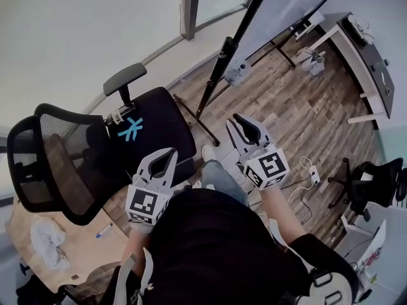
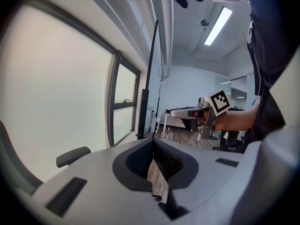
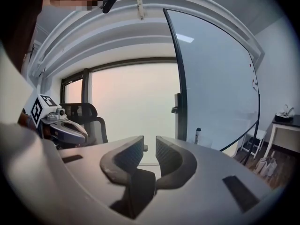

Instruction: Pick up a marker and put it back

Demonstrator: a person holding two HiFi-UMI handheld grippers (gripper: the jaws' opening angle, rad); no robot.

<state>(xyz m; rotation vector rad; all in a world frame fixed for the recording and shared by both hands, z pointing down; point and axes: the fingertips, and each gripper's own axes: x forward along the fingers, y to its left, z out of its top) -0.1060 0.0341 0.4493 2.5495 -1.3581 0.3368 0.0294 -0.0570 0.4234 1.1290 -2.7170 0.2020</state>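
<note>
You are holding the left gripper with its jaws pressed together and the right gripper slightly spread and empty, while the marker is lying on the table left of the left gripper.

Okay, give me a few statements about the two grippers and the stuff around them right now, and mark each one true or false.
1. The left gripper holds a marker. False: its jaws meet at the tips with nothing clamped between them.
2. The right gripper has a narrow, empty gap between its jaws. True.
3. The office chair is white. False: it is black, with a blue logo.
4. A crumpled white cloth lies on the wooden table. True.
5. The whiteboard lies flat on the floor. False: it stands upright on its stand.
</note>
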